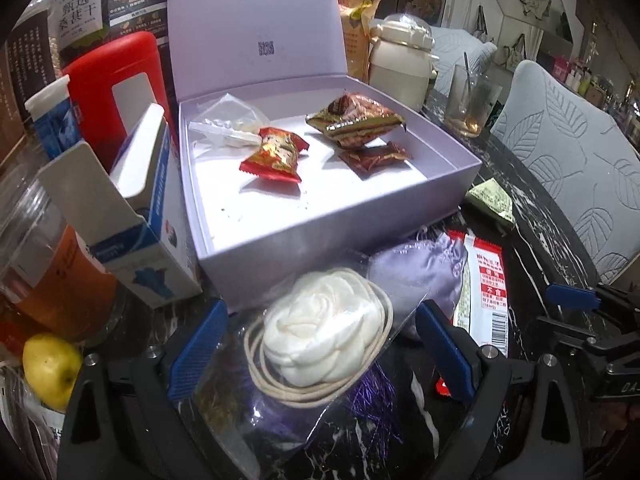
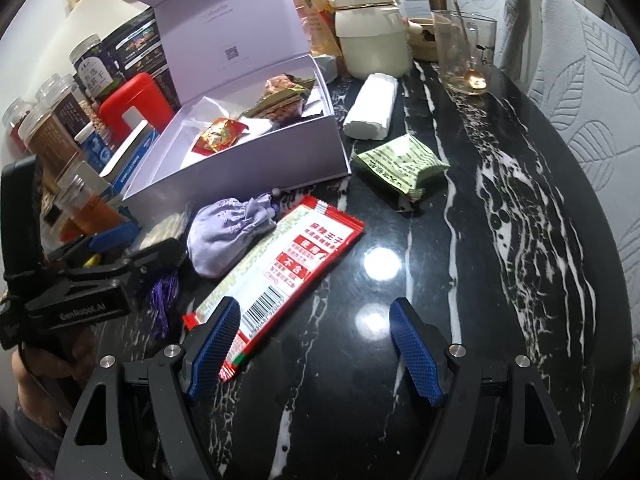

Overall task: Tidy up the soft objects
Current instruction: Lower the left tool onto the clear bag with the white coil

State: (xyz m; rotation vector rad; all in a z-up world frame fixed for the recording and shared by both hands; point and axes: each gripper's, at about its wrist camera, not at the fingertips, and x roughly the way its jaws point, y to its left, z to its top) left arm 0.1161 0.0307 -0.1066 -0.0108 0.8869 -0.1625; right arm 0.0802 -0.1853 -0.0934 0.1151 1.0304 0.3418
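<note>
— Fingers of the left gripper [image 1: 320,344]?
— Spread, either side of a cream satin rose with coiled cord in a clear sleeve [image 1: 320,344], low centre, before the open lilac box [image 1: 320,236].
— Right gripper [image 2: 316,348]?
— Spread too, over the black marble counter [image 2: 500,240]; its near finger hides an end of the red-and-white snack packet [image 2: 288,264].
— Counts?
— Three sweets in the box, one lilac pouch [image 2: 228,236]; its purple tassel is partly hidden.

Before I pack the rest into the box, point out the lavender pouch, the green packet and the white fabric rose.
lavender pouch [image 2: 228,236]: right wrist view, middle of its satin body.
green packet [image 2: 402,164]: right wrist view, printed top face.
white fabric rose [image 1: 320,330]: left wrist view, centre of the petals.
</note>
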